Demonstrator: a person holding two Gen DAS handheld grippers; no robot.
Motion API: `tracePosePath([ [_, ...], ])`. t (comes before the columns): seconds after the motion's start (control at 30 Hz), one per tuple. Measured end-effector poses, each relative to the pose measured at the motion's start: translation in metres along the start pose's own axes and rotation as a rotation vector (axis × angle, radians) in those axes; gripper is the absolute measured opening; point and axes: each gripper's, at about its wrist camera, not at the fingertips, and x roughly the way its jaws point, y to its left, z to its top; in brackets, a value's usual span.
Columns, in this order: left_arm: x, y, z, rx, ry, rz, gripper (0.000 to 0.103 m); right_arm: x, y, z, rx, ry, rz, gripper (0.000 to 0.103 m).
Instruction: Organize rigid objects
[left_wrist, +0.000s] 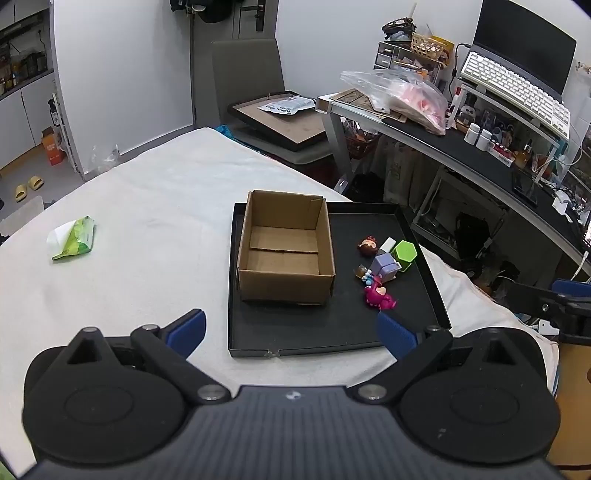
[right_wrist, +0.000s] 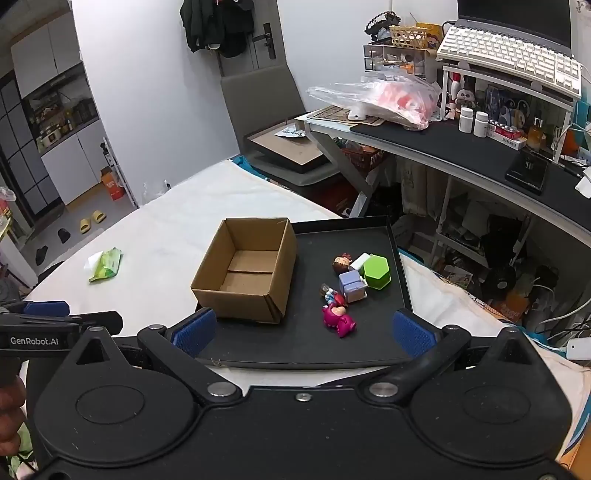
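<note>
An open, empty cardboard box (left_wrist: 286, 247) (right_wrist: 245, 269) stands on the left half of a black tray (left_wrist: 354, 325) (right_wrist: 314, 343). On the tray's right half lie small toys: a pink bear figure (left_wrist: 378, 297) (right_wrist: 338, 319), a purple cube (left_wrist: 386, 266) (right_wrist: 351, 283), a green hexagonal block (left_wrist: 404, 254) (right_wrist: 376, 271), a white block (left_wrist: 387, 244) (right_wrist: 360, 261), a brown-haired doll head (left_wrist: 367, 246) (right_wrist: 341, 264) and a small blue-red figure (left_wrist: 365, 275) (right_wrist: 330, 295). My left gripper (left_wrist: 291, 332) is open and empty over the tray's near edge. My right gripper (right_wrist: 303, 330) is open and empty, near the tray's front.
The tray sits on a white cloth-covered table (left_wrist: 147, 206). A green tissue pack (left_wrist: 74, 238) (right_wrist: 105, 264) lies at the left. A cluttered desk (left_wrist: 480, 147) with a keyboard (right_wrist: 513, 55) stands to the right, a grey chair (left_wrist: 258, 92) behind.
</note>
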Motion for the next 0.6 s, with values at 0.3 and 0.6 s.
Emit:
tracePosePath([
  [0.3,0.0001,-0.0001,-0.0004,-0.003,0.001,0.0,0.098,0.0019,0.0001,-0.0008,-0.001,0.002,-0.003,0.103],
  [0.6,0.0002,-0.0005,-0.0004,-0.003,0.001,0.0,0.098,0.0018,0.0005,-0.0006,-0.002,0.004,-0.003,0.103],
])
